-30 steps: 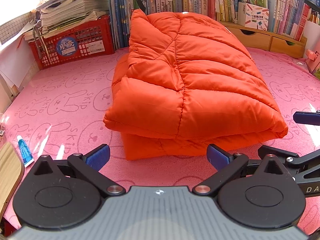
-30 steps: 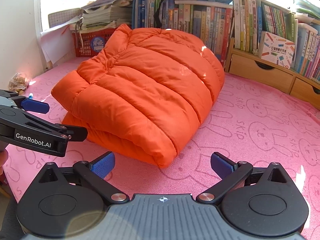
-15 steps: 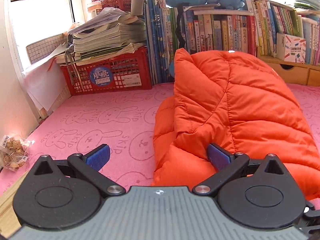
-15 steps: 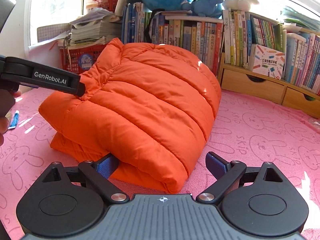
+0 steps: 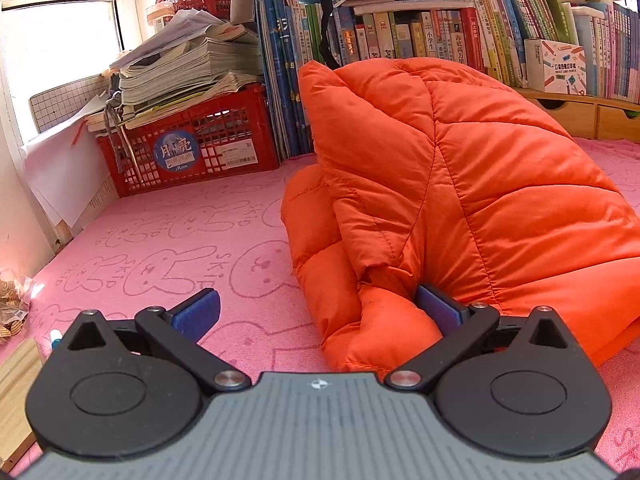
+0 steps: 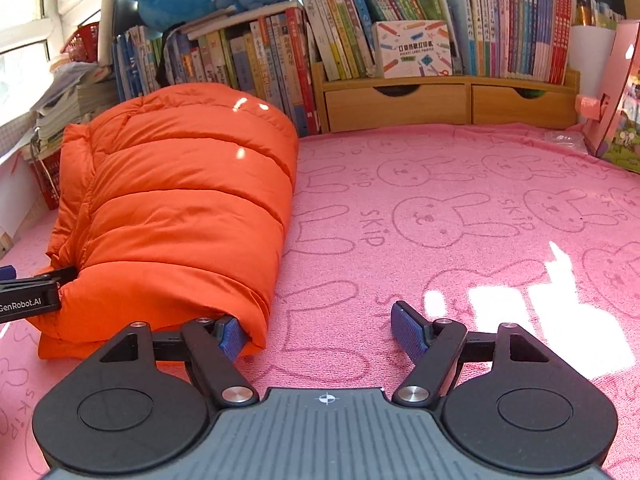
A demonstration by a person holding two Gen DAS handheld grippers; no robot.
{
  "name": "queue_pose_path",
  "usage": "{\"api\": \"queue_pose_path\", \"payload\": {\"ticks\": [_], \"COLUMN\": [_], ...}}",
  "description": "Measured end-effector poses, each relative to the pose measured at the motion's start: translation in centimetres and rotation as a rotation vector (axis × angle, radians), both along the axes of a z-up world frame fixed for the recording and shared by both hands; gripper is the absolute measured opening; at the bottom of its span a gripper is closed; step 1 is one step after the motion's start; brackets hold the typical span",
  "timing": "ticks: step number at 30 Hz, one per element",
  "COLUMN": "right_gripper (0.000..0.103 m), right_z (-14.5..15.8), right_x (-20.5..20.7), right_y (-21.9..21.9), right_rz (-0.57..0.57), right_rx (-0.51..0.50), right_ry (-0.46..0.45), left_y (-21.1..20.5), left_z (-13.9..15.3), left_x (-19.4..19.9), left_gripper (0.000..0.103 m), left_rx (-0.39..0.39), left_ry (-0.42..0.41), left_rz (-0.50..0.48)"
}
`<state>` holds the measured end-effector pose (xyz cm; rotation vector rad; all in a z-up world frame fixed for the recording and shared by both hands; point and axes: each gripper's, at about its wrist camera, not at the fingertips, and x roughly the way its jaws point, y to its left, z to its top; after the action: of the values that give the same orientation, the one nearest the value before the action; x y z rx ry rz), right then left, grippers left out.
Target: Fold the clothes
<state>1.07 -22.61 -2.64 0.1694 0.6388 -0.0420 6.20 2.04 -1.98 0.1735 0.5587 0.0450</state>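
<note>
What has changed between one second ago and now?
Both grippers came in to the near end of the orange jacket. Left gripper: its right finger pushed into a fold. Right gripper: jaws closing, nothing gripped, left finger at the corner. The jacket stayed folded on the pink mat.

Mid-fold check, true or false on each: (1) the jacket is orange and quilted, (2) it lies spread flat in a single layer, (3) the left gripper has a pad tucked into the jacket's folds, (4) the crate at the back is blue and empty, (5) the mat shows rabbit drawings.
1. True. The orange jacket is puffy with stitched quilting.
2. False. It sits bundled in stacked layers on the pink mat.
3. True. One pad of the left gripper is buried in the folds; the other pad is over bare mat.
4. False. The crate is red and loaded with stacked papers.
5. True. Rabbit outlines cover the mat.
The right gripper is closing, one pad at the jacket's edge.
</note>
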Motion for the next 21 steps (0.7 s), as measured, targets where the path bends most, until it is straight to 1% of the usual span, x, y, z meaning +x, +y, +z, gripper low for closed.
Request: {"api": "queue_pose_path", "payload": {"ticks": [2, 3, 5, 6, 8, 9, 11, 13, 14, 15, 19, 21], "right_gripper": [0.076, 0.076, 0.075, 0.073, 0.073, 0.073, 0.076, 0.082, 0.089, 0.091, 0.092, 0.094], "right_z": [0.0, 0.0, 0.1, 0.2, 0.5, 0.7, 1.2, 1.6, 1.9, 2.2, 3.0, 2.9], "right_x": [-0.1, -0.1, -0.3, -0.5, -1.0, -1.2, -1.5, -1.6, -1.6, -1.6, -1.4, -1.2], "right_y": [-0.2, -0.5, -0.8, -1.0, -1.4, -1.6, -1.8, -1.8, -1.6, -1.4, -0.4, 0.1], "right_rz": [-0.001, 0.002, 0.02, 0.034, 0.075, 0.092, 0.116, 0.138, 0.152, 0.164, 0.194, 0.21], "right_rx": [0.003, 0.012, 0.029, 0.039, 0.06, 0.068, 0.076, 0.077, 0.07, 0.06, 0.009, -0.01], "right_ry": [0.002, 0.004, 0.009, 0.016, 0.039, 0.054, 0.087, 0.092, 0.09, 0.086, 0.061, 0.047], "left_y": [0.5, 0.8, 1.4, 1.5, 1.8, 1.8, 1.4, 0.9, 0.7, 0.6, 0.4, 0.2], "left_z": [0.0, 0.1, 0.6, 0.9, 1.7, 2.1, 2.9, 3.7, 4.0, 4.3, 4.9, 4.8], "left_x": [0.0, 0.0, -0.2, -0.4, -0.9, -1.2, -2.0, -2.7, -3.1, -3.4, -4.2, -3.9], "left_gripper": [0.103, 0.103, 0.103, 0.103, 0.103, 0.103, 0.103, 0.103, 0.103, 0.103, 0.103, 0.103], "left_rx": [-0.03, -0.058, -0.105, -0.119, -0.147, -0.15, -0.119, -0.087, -0.081, -0.08, -0.129, -0.141], "left_ry": [0.012, 0.024, 0.05, 0.064, 0.093, 0.1, 0.086, 0.069, 0.063, 0.062, 0.079, 0.081], "left_rz": [-0.006, -0.004, -0.001, -0.002, -0.005, -0.008, -0.019, -0.034, -0.039, -0.049, -0.105, -0.103]}}
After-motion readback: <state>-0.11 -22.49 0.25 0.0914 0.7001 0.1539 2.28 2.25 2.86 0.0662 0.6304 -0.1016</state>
